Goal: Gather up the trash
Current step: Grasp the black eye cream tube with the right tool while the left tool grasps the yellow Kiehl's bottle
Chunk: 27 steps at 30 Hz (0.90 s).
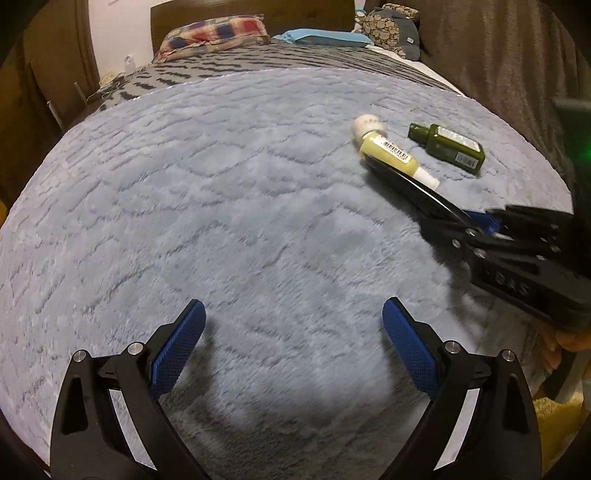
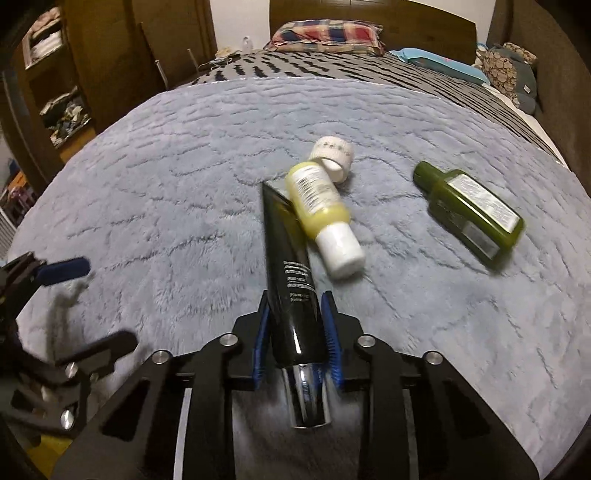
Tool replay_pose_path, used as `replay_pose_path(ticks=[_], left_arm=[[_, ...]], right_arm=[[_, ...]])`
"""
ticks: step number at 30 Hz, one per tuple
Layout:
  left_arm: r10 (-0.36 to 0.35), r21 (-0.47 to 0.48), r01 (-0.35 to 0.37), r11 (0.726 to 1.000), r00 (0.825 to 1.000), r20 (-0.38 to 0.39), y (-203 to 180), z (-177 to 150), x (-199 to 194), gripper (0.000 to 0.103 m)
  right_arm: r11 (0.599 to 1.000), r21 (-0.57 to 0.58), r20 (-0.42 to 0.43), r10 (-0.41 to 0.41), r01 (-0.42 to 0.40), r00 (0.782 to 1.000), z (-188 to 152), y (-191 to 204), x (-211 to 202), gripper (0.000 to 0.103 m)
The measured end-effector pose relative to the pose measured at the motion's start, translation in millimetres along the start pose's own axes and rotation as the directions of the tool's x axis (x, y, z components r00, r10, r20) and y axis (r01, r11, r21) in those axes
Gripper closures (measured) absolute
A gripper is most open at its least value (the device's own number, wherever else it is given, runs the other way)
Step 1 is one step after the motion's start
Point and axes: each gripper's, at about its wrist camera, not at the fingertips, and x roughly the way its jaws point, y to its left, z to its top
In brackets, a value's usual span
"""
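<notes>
My right gripper (image 2: 295, 301) is shut on a black tube (image 2: 286, 251) with a chrome cap, gripping it near the cap end; the tube points away over the grey-blue blanket (image 2: 166, 184). A yellow bottle (image 2: 317, 203) with a white cap leans against the tube's far end, and a white roll (image 2: 334, 155) lies just behind it. To the right, apart from them, lies a green bottle (image 2: 469, 210). In the left wrist view my left gripper (image 1: 293, 306) stands open over bare blanket, with the right gripper (image 1: 454, 221), black tube (image 1: 402, 177), yellow bottle (image 1: 393, 151) and green bottle (image 1: 448, 147) at upper right.
The blanket covers a bed with a striped cover (image 2: 332, 70), a checked pillow (image 2: 325, 35) and a blue pillow (image 2: 439, 61) by the wooden headboard (image 2: 406, 26). Shelves (image 2: 59, 92) stand at the left, a brown curtain (image 1: 498, 55) at the right.
</notes>
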Motion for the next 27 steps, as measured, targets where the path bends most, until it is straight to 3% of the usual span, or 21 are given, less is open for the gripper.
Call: replay_pose_path(ticks=[12,15,22,27], left_arm=[[-0.004,0.05,0.001,0.999,0.998,0.055,-44,43,3,0.014],[-0.007,0.073,0.002,0.997,0.998,0.069,-60,58,6,0.014],[-0.038,0.087,0.03,0.996,0.996,0.083,-96,94,28,0.018],[-0.046,0.061,0.041,0.997,0.996,0.075,-112,119,55,0.034]], right_arm=[[0.986,0.164,0.123,-0.058,0.038,0.991,-22,-67,-66,0.078],[0.977,0.194,0.128,-0.115,0.089,0.985,-26,-84,-71,0.078],[0.962,0.247,0.113,-0.147,0.116,0.983,-38,-113,-68,0.078],[0.957,0.268,0.125,-0.151,0.113,0.981,-44,-126,-73,0.078]])
